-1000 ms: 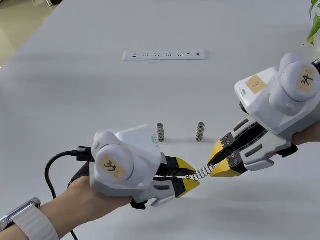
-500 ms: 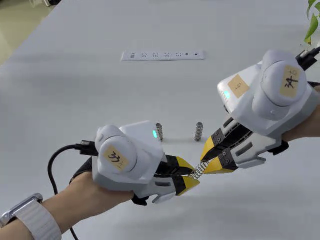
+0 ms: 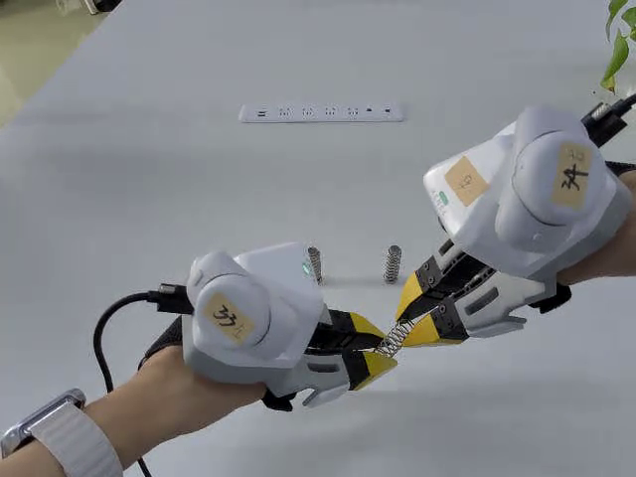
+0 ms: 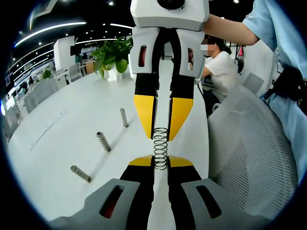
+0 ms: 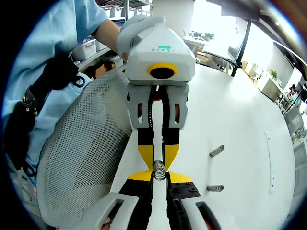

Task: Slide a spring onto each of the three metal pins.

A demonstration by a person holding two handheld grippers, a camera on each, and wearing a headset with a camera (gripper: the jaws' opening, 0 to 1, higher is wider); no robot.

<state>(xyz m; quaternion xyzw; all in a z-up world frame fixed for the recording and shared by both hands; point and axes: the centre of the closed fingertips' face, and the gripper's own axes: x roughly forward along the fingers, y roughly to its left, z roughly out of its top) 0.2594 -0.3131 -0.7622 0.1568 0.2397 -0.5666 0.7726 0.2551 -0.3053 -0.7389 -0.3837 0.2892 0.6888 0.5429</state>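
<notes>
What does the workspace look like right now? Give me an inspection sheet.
Surface: white table, matte.
Job's things: spring held in the air above the table; first pin and second pin upright, sprung; third pin looks bare.
Clutter: power strip beyond the pins.
Grippers: left hand-held gripper and right hand-held gripper each shut on a spring end.
Cables: black cable trailing from the left hand-held gripper.
Surroundings: plant, mesh chair.
</notes>
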